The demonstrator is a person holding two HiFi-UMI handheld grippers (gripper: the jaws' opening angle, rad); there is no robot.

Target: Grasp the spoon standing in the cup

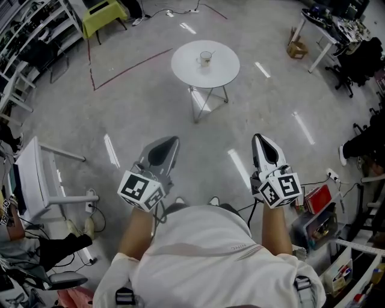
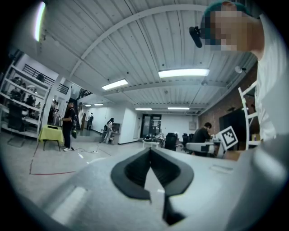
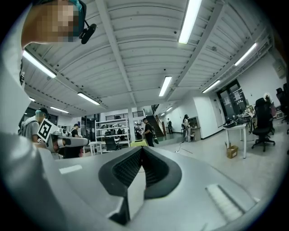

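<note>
A small glass cup (image 1: pixel 205 58) with a spoon (image 1: pixel 207 56) standing in it sits on a round white table (image 1: pixel 222 69) far ahead in the head view. My left gripper (image 1: pixel 175 139) and right gripper (image 1: pixel 257 136) are held close to my body, well short of the table. Both point forward over the bare floor, and nothing is in either of them. In the left gripper view the left gripper's (image 2: pixel 150 150) jaws meet at the tip. The right gripper's (image 3: pixel 142 148) jaws are likewise closed together in the right gripper view. Neither gripper view shows the cup.
Grey concrete floor lies between me and the table, with a red tape line (image 1: pixel 129 69) at its left. A yellow-green chair (image 1: pixel 103 15) stands far left, a white frame (image 1: pixel 36 180) near left, a desk (image 1: pixel 328 30) and cardboard box (image 1: pixel 296 48) far right. People (image 2: pixel 68 124) stand in the distance.
</note>
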